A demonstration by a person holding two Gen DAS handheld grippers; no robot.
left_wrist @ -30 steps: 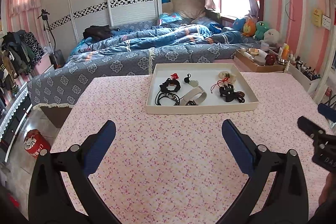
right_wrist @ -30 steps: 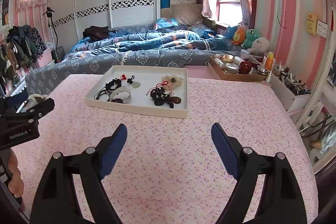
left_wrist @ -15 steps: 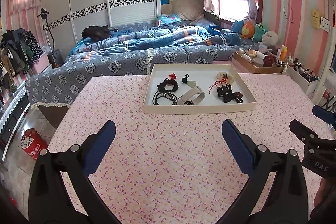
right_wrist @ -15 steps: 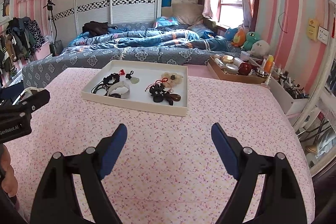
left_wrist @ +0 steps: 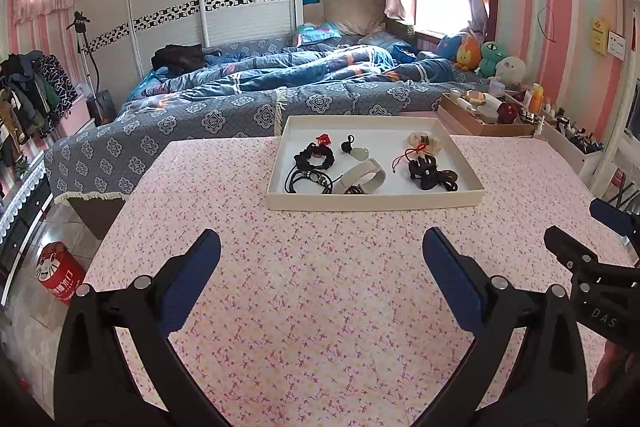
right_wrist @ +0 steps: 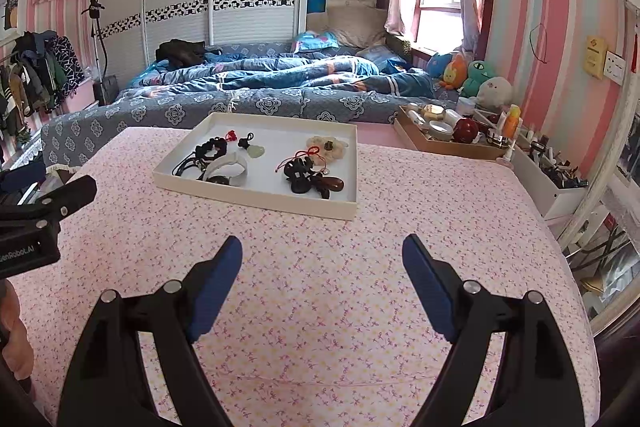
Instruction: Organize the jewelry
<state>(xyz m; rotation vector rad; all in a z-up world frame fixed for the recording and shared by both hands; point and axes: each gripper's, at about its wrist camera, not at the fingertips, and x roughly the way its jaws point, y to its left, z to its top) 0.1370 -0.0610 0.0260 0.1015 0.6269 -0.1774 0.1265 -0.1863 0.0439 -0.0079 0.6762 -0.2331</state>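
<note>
Both pairs of fingers are spread wide and hold nothing: the left gripper [left_wrist: 320, 263] and the right gripper [right_wrist: 322, 259] hover above the pink flowered table [left_wrist: 320, 307], short of the tray [left_wrist: 372, 202]. All the jewelry lies inside that shallow white tray, none on the cloth. On its left lie black cords [left_wrist: 306, 181], a dark bracelet [left_wrist: 314, 157], a pale band [left_wrist: 362, 177] and a small jade pendant [left_wrist: 359, 154]; on its right a red-corded piece [left_wrist: 406, 157], a cream flower piece [left_wrist: 424, 141] and dark clips [left_wrist: 430, 173]. This fits pieces waiting to be sorted or a sorting already finished; I cannot tell which.
</note>
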